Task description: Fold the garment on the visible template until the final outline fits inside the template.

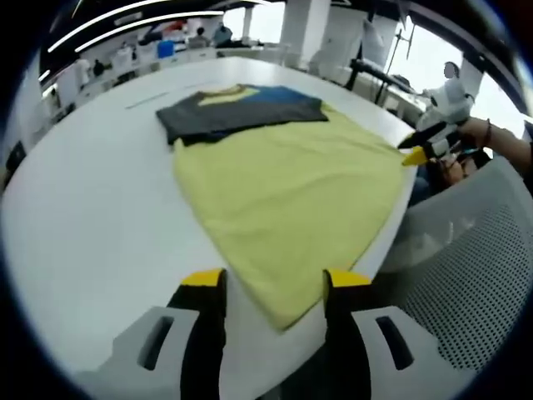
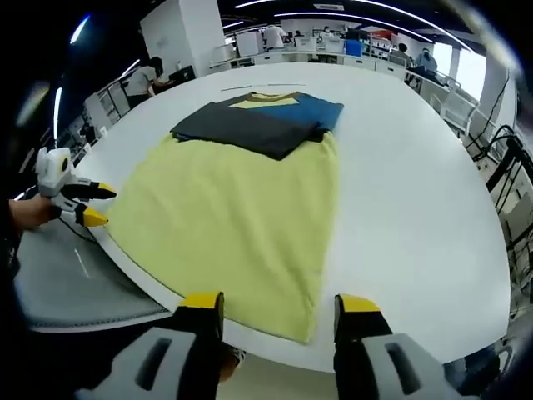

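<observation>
A yellow shirt (image 1: 291, 183) lies flat on the white table (image 1: 92, 217), its far end folded over with dark grey and blue sleeves (image 1: 241, 108). My left gripper (image 1: 275, 287) is open, its yellow-tipped jaws on either side of the shirt's near corner at the table edge. Seen from the other side, the shirt (image 2: 241, 208) has its other hem corner between the jaws of my right gripper (image 2: 279, 304), also open. Each gripper appears in the other's view, jaws apart by the hem: the right gripper (image 1: 420, 150) and the left gripper (image 2: 87, 207).
A thin dark line (image 1: 150, 100) marks the table beyond the shirt. A grey mesh chair (image 1: 466, 275) stands close to the table edge, seen again as the chair (image 2: 58, 275). Desks and people are far behind.
</observation>
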Available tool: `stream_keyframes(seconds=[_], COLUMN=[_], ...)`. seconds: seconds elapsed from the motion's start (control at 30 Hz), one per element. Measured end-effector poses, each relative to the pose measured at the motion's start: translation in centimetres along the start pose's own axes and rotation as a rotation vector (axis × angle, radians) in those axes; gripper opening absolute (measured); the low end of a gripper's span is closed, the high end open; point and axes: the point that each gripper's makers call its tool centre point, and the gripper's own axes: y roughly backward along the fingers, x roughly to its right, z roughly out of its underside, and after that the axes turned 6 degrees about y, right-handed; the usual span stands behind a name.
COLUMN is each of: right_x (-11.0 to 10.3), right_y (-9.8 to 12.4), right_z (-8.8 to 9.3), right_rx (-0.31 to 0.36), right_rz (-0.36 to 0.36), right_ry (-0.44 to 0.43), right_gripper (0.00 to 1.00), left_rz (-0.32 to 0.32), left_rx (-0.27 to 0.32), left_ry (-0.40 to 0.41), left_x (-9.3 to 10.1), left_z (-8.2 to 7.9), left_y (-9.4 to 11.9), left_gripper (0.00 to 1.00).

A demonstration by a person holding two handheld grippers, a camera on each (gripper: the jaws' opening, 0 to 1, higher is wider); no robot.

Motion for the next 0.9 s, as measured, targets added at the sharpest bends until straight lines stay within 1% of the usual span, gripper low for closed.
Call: stream_keyframes(seconds=[0.13, 0.2, 0.27, 0.33, 0.4, 0.47, 0.5, 0.57, 0.67, 0.8, 0.9], right_x=[0.4, 0.8, 0.8, 0.9, 0.9, 1.1, 1.2, 1.3, 1.5, 1.6, 1.4], right_y=[0.2, 0.3, 0.3, 0.3, 0.3, 0.3, 0.3, 0.4, 0.3, 0.4, 0.4], right_z=[0.1, 0.3, 0.5, 0.5, 0.5, 0.5, 0.6, 0.6, 0.6, 0.9, 1.0], right_rx=[-0.010, -0.021, -0.027, -0.023, -0.021, -0.025, -0.028, -0.036, -0.037, -0.049, -0.051], right_rz=[0.025, 0.052, 0.062, 0.066, 0.067, 0.070, 0.072, 0.075, 0.076, 0.074, 0.062], right_ry=[0.008, 0.030, 0.040, 0.024, 0.011, 0.006, 0.008, 0.005, -0.018, -0.012, -0.010], right_gripper=[0.41, 0.37, 0.33, 0.29, 0.26, 0.21, 0.17, 0.12, 0.09, 0.00, 0.00], left_rz=[-0.019, -0.035, -0.038, -0.038, -0.043, -0.052, -0.045, -0.047, -0.042, -0.036, -0.018], left_rx=[-0.012, -0.020, -0.027, -0.035, -0.050, -0.071, -0.064, -0.070, -0.082, -0.108, -0.132], left_ry=[0.022, 0.039, 0.051, 0.060, 0.047, 0.034, 0.043, 0.054, 0.058, 0.059, 0.056], left_x=[-0.1, -0.3, -0.3, -0.2, -0.1, -0.2, 0.0, 0.0, 0.1, 0.3, 0.5], left_z=[0.4, 0.6, 0.7, 1.0, 1.2, 1.5, 1.4, 1.5, 1.6, 2.0, 2.5], left_y=[0.3, 0.4, 0.4, 0.5, 0.5, 0.6, 0.6, 0.6, 0.7, 1.0, 1.3], left_gripper=[0.33, 0.29, 0.23, 0.17, 0.12, 0.02, 0.03, 0.02, 0.00, 0.00, 0.00])
